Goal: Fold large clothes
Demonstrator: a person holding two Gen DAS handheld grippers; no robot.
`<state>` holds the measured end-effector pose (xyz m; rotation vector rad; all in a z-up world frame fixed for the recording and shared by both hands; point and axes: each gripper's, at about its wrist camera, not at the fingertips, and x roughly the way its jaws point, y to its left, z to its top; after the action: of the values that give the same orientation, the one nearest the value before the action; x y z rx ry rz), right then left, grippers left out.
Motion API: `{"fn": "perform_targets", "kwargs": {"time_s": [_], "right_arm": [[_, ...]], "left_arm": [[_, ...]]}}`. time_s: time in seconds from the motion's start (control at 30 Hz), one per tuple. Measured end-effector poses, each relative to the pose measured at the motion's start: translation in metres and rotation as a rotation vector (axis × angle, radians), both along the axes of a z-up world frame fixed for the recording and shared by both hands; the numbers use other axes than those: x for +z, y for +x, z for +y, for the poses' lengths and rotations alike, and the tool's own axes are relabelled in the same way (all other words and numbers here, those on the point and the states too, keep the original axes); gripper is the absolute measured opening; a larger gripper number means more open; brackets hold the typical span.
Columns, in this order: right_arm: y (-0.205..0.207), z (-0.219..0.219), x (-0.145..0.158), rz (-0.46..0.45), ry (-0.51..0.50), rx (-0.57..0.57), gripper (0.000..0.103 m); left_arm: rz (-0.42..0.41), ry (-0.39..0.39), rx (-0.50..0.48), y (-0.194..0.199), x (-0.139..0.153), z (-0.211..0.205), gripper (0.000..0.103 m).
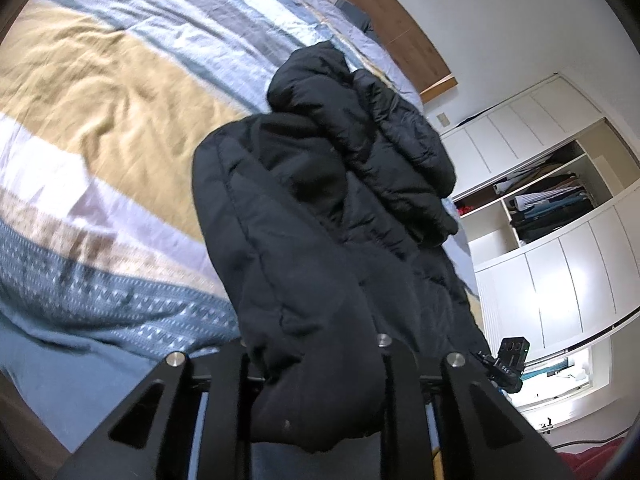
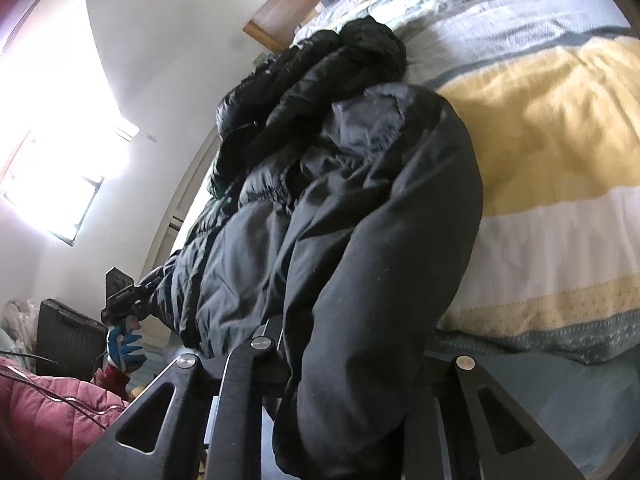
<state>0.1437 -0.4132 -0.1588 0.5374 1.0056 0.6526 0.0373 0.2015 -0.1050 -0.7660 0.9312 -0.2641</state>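
A large black padded jacket lies along the edge of a bed with a striped yellow, white and blue duvet. My left gripper is shut on the jacket's near edge, with fabric bunched between its fingers. In the right wrist view the same jacket shows its grey lining, and my right gripper is shut on another part of its near edge. The other gripper, held by a blue-gloved hand, shows at the left, at the jacket's edge. The fingertips of both grippers are hidden by cloth.
A wooden headboard stands at the far end of the bed. White wardrobes with open shelves of clothes line the wall. A bright window, a dark case and a red quilted item are beside the bed.
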Motion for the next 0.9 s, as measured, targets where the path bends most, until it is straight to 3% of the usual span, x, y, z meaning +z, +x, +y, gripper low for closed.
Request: {"fn": "perform_targets", "kwargs": {"time_s": [0.47, 0.9], "right_arm": [[0.023, 0.0, 0.048, -0.122, 0.011, -0.018, 0.018], [0.052, -0.006, 0.101, -0.214, 0.05, -0.117, 0.018]], "left_arm": [[-0.119, -0.039, -0.008, 0.031, 0.059, -0.004, 0.019], [-0.181, -0.061, 0.036, 0.065, 0.107, 0.011, 0.019]]}}
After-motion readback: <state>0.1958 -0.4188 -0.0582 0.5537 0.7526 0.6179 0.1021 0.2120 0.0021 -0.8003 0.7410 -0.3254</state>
